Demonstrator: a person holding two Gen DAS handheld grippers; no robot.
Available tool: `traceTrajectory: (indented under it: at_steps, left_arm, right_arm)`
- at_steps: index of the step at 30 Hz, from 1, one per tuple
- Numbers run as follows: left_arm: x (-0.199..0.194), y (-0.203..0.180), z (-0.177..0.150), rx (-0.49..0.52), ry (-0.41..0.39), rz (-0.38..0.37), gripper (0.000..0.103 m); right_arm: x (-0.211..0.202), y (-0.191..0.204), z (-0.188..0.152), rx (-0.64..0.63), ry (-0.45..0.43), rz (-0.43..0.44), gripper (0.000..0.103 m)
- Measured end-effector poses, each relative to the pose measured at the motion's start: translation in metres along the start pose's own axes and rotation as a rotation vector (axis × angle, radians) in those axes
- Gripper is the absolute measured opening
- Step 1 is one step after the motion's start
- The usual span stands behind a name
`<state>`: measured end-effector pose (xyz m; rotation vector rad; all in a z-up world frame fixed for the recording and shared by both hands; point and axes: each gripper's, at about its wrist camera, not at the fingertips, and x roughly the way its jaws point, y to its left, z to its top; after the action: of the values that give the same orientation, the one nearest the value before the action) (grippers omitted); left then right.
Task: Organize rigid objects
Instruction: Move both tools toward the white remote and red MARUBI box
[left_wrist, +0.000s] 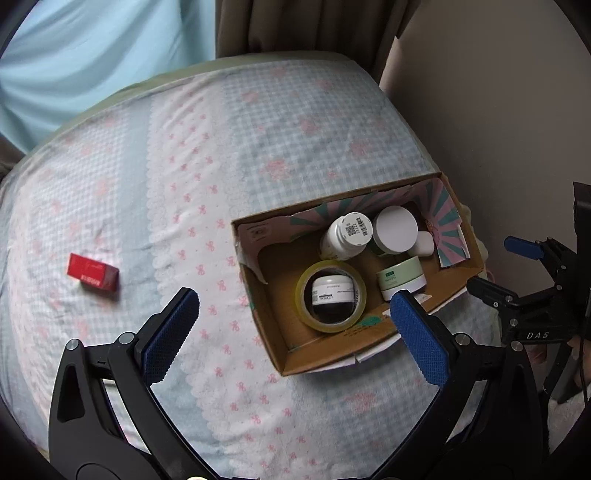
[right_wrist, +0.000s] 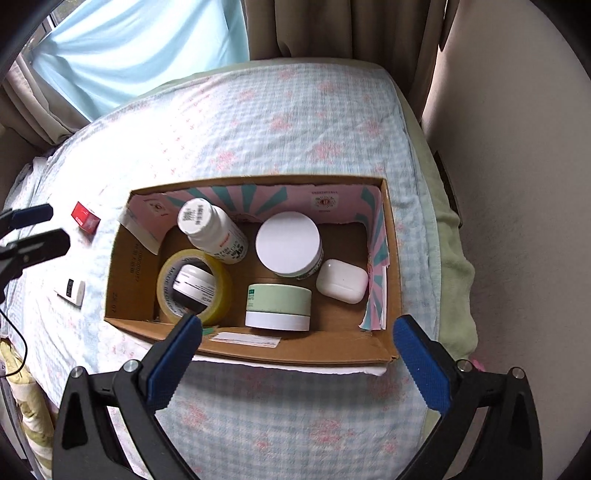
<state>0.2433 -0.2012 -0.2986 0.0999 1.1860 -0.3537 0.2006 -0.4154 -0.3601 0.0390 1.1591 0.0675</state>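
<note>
A cardboard box (right_wrist: 125, 254) (left_wrist: 317, 354) sits on the bed. Inside are a white pill bottle (right_wrist: 214, 232) (left_wrist: 345, 236), a white-lidded jar (right_wrist: 290, 245) (left_wrist: 393, 230), a green jar (right_wrist: 279, 304) (left_wrist: 400, 277), a white earbud case (right_wrist: 341, 280) and a yellow tape roll (right_wrist: 221, 284) (left_wrist: 360, 295) ringing a small black-and-white jar (right_wrist: 194, 286) (left_wrist: 330, 295). A red box (left_wrist: 92, 274) (right_wrist: 85, 217) and a small white item (right_wrist: 72, 291) lie on the bed left of the box. My left gripper (left_wrist: 295, 304) is open and empty above the box's near left corner. My right gripper (right_wrist: 297, 330) is open and empty at the box's near wall.
The bed (left_wrist: 221, 155) has a blue checked cover with pink flowers. Curtains (right_wrist: 140, 48) hang behind it and a wall (right_wrist: 517, 184) runs close along the right side. A green blanket edge (right_wrist: 456, 273) lies between bed and wall.
</note>
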Motion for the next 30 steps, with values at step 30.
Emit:
traceTrajectory:
  at_steps: [30]
  left_arm:
    - [-0.095,0.263,-0.197,-0.860,-0.074,0.237,0.103]
  right_arm:
    - [-0.040,0.274,0.113,-0.546,-0.069,0.184,0.103]
